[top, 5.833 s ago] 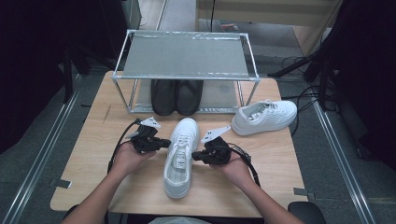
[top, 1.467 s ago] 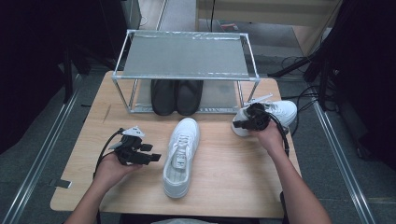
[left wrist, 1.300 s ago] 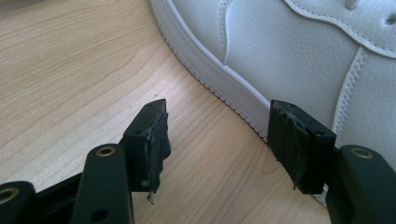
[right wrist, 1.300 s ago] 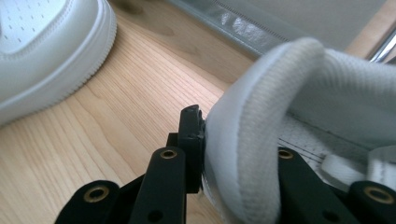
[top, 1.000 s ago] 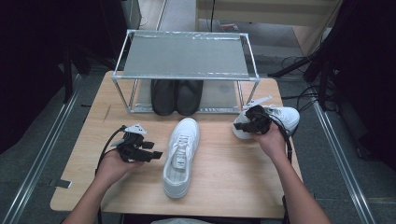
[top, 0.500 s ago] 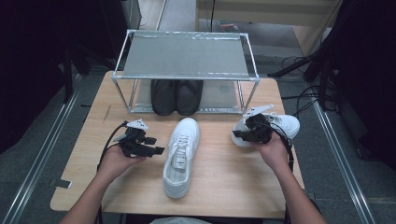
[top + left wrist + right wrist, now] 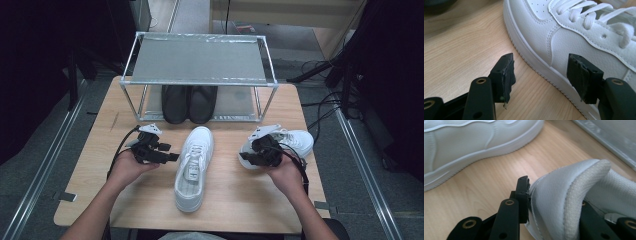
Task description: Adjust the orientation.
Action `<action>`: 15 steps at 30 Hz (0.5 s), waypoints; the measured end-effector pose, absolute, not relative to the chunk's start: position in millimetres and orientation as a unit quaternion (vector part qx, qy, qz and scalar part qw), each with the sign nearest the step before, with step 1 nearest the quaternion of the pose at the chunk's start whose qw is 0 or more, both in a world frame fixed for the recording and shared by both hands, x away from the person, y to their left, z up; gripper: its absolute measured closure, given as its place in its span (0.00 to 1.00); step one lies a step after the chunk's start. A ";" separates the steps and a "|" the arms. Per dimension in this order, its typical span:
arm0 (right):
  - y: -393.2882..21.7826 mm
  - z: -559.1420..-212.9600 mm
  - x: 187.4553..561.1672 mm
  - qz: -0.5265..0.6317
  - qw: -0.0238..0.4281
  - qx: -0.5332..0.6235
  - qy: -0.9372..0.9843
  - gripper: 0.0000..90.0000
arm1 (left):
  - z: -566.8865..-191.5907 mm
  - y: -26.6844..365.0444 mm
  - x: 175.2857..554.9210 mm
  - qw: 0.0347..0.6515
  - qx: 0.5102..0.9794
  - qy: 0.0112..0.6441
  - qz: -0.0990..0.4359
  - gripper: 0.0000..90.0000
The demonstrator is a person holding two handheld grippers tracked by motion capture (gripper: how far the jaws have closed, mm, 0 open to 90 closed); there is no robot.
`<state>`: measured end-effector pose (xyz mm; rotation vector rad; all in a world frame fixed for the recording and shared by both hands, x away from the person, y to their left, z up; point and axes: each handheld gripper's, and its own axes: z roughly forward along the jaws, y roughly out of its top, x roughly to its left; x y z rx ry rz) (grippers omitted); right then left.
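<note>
Dragged nearer the middle sneaker (image 7: 194, 167) since half a second ago, right sneaker (image 7: 290, 145) on bench (image 7: 100, 150): light, soft-collared, stiff-soled; right gripper (image 7: 549, 202) fingers clasp its heel wall, just loosening; left gripper (image 7: 541, 77) fingers wide, empty.
</note>
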<state>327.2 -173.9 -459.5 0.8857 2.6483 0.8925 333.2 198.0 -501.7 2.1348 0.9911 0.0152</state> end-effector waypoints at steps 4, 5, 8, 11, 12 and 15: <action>-163.2 -459.4 317.4 0.309 0.100 0.282 0.903 0.80 | -500.9 194.4 337.0 0.374 0.843 0.386 0.005 0.44; -159.3 -459.1 313.9 0.309 0.099 0.279 0.904 0.80 | -500.5 194.0 337.7 0.377 0.844 0.382 0.004 0.44; -149.9 -459.6 306.7 0.306 0.096 0.267 0.909 0.80 | -500.5 192.1 339.3 0.375 0.845 0.381 0.003 0.44; -141.1 -461.7 299.9 0.304 0.088 0.259 0.912 0.80 | -500.1 190.9 340.7 0.375 0.845 0.380 0.001 0.44; -138.6 -462.5 298.0 0.305 0.086 0.255 0.914 0.80 | -500.0 190.4 341.0 0.375 0.846 0.380 0.001 0.44; -131.4 -463.7 291.8 0.311 0.080 0.242 0.916 0.80 | -499.9 189.3 341.8 0.373 0.848 0.378 0.001 0.44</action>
